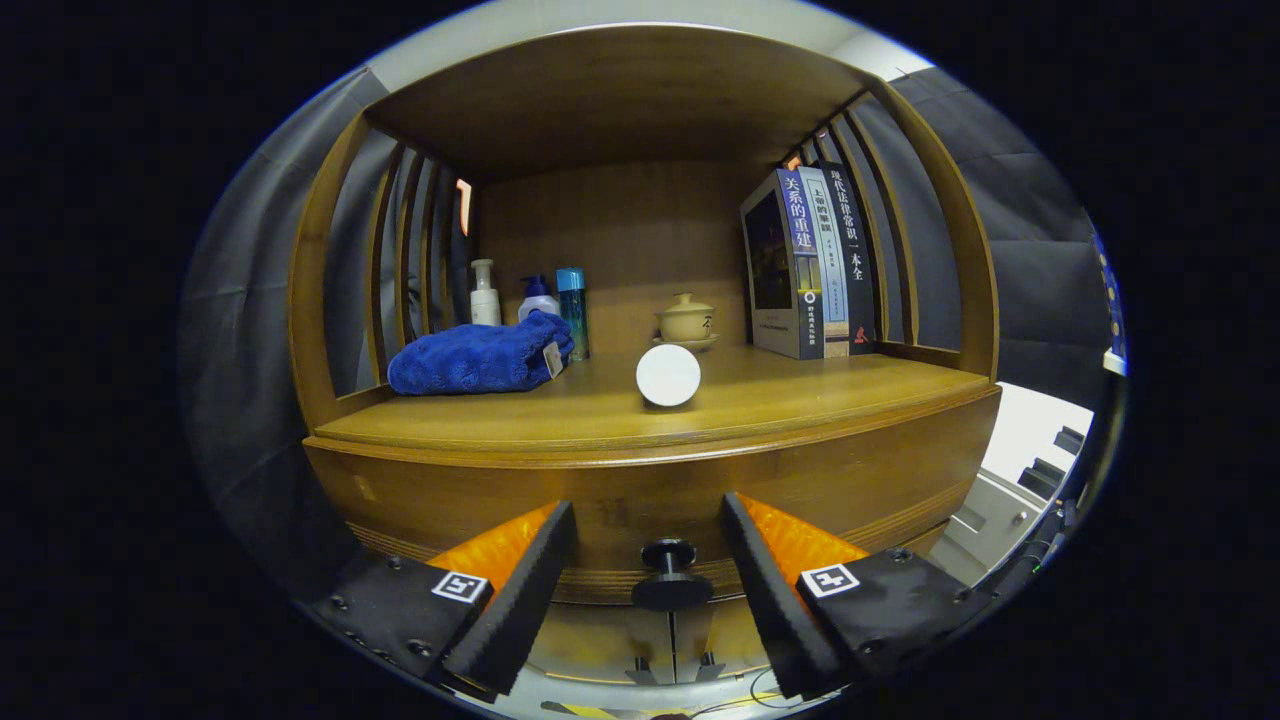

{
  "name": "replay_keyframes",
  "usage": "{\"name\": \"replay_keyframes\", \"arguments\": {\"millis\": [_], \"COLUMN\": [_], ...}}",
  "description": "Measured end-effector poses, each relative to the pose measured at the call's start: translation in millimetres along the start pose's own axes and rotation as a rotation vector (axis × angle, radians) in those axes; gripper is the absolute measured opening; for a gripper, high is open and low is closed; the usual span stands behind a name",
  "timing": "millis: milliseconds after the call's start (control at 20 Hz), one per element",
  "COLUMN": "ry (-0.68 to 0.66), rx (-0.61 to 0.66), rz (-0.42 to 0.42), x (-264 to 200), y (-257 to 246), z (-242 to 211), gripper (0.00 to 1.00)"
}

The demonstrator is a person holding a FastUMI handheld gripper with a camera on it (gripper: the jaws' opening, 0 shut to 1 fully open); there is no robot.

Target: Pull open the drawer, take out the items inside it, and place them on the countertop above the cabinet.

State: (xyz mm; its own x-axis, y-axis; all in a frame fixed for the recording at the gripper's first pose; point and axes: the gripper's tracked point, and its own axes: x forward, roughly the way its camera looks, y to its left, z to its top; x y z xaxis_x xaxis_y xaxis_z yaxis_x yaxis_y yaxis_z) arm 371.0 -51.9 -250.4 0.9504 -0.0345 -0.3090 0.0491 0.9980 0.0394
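My gripper faces a wooden cabinet, its fingers spread apart on either side of the dark round drawer knob, touching nothing. The drawer sits closed. On the countertop above, I see a blue towel at left, a white cylinder in the middle and books at far right

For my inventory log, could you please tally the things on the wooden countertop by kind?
Bottles: 3, white pump bottle, blue-capped pump bottle, teal cylindrical bottle
Upright books: 3
Blue knitted cloth: 1
Beige lidded teacup: 1
White round disc: 1
Total: 9
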Motion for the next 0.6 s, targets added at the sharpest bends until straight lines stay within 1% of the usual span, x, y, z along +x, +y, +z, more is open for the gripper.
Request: {"name": "replay_keyframes", "arguments": {"millis": [100,250,400,600], "ry": [0.007,-0.096,-0.154,-0.234], "rx": [0.025,0.016,-0.001,-0.045], "rz": [0.006,0.029,0.052,0.059], "x": [-13,-48,-110,-189], "y": [0,-4,-11,-28], "z": [1,36,62,101], "gripper": [0.98,0.98,0.98,0.98]}}
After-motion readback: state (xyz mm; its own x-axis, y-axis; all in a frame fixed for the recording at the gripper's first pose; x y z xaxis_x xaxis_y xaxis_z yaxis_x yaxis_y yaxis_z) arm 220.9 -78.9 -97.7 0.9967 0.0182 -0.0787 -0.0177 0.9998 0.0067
